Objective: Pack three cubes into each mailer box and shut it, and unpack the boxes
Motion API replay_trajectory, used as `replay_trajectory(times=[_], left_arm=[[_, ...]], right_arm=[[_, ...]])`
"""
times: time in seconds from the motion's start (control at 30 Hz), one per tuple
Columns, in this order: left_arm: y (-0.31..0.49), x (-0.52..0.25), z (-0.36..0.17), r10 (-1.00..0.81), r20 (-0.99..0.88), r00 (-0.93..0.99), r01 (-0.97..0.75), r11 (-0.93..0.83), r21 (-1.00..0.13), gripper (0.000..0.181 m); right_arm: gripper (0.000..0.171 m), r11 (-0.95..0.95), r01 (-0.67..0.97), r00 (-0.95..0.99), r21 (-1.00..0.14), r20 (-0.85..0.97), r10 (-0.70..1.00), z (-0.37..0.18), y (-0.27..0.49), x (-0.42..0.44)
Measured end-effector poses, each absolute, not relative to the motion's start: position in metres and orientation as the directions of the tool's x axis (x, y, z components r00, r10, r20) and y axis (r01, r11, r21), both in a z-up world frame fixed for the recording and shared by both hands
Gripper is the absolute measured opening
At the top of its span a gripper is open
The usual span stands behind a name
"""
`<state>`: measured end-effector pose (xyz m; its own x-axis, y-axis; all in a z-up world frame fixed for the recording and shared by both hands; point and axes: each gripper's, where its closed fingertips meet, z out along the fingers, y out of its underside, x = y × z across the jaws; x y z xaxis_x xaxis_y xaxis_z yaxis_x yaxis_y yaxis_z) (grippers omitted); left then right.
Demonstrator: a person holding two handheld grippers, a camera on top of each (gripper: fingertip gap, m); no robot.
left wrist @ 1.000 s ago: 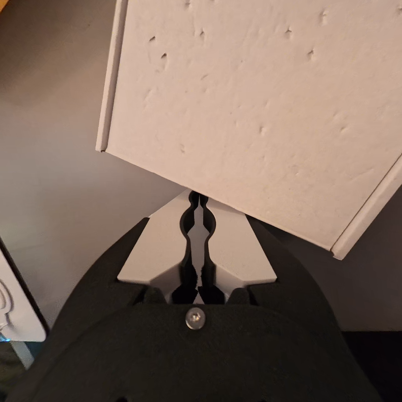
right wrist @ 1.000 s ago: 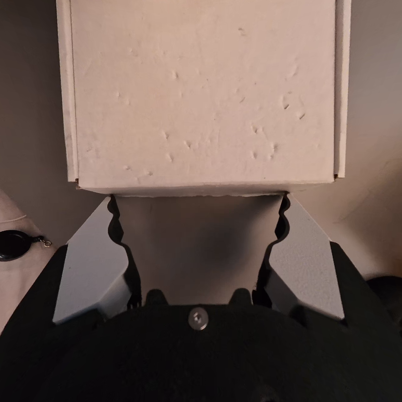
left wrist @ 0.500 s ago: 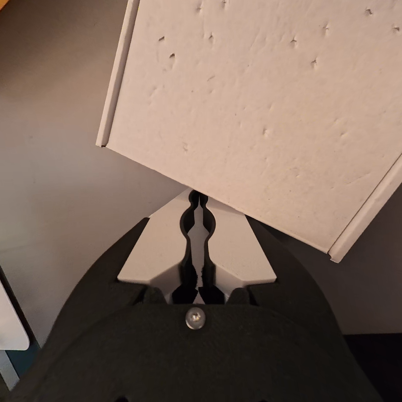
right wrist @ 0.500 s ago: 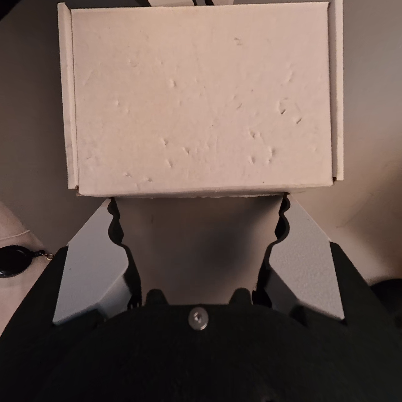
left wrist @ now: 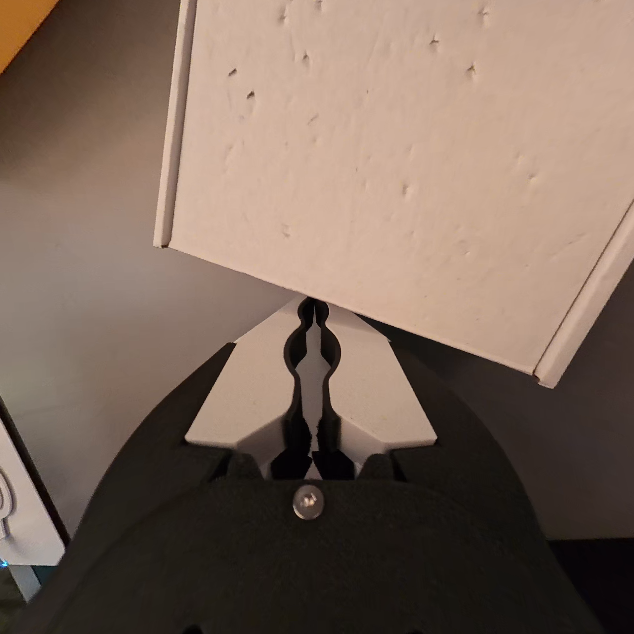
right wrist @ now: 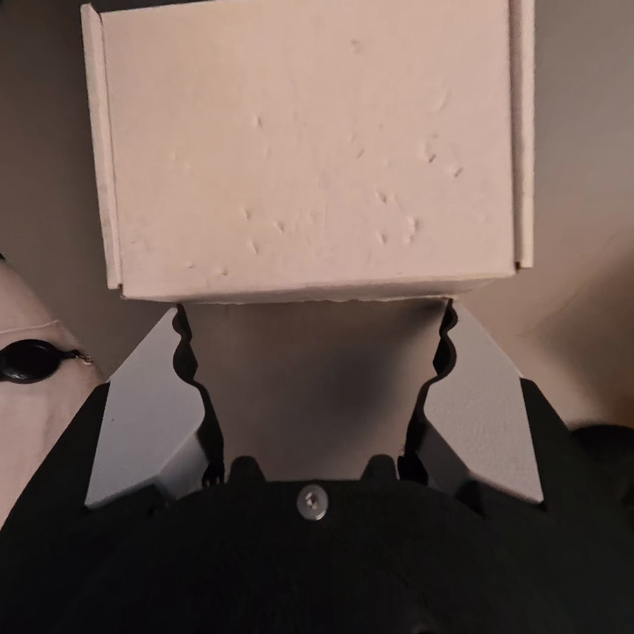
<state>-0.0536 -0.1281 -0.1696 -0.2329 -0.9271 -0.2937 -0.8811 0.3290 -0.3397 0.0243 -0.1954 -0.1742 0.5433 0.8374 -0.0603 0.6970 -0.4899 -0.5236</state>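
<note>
A white mailer box (left wrist: 394, 154) with a dented lid lies shut on the grey table and sits askew in the left wrist view. My left gripper (left wrist: 314, 308) is shut, its tips against the box's near edge. A pale strip shows between the fingers; I cannot tell if it is pinched. In the right wrist view a shut white mailer box (right wrist: 308, 164) lies square ahead. My right gripper (right wrist: 314, 307) is open and empty, with one fingertip near each end of the box's front edge. I cannot tell whether both views show one box. No cubes are in view.
A white device (left wrist: 20, 497) stands at the left edge of the left wrist view, and an orange strip (left wrist: 17, 31) crosses its top left corner. A black oval clip (right wrist: 31, 360) lies on pale cloth at the left of the right wrist view. A dark object (right wrist: 603, 442) sits at the right. The gap from one gripper's tips to the other's is roughly 12 cm.
In the right wrist view the box has slid lower, so its far edge now shows. In the left wrist view the box has turned slightly. Both grippers keep their state.
</note>
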Motion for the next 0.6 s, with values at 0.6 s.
replay_trajectory(times=[0.6], left_arm=[[-0.1277, -0.0527, -0.1692, -0.928, -0.294, -0.228, -0.879, 0.326, -0.348, 0.0]], right_arm=[[0.14, -0.473, 0.675, 0.542, -0.566, -0.056, 0.839, -0.1719, -0.1915, 0.0127]])
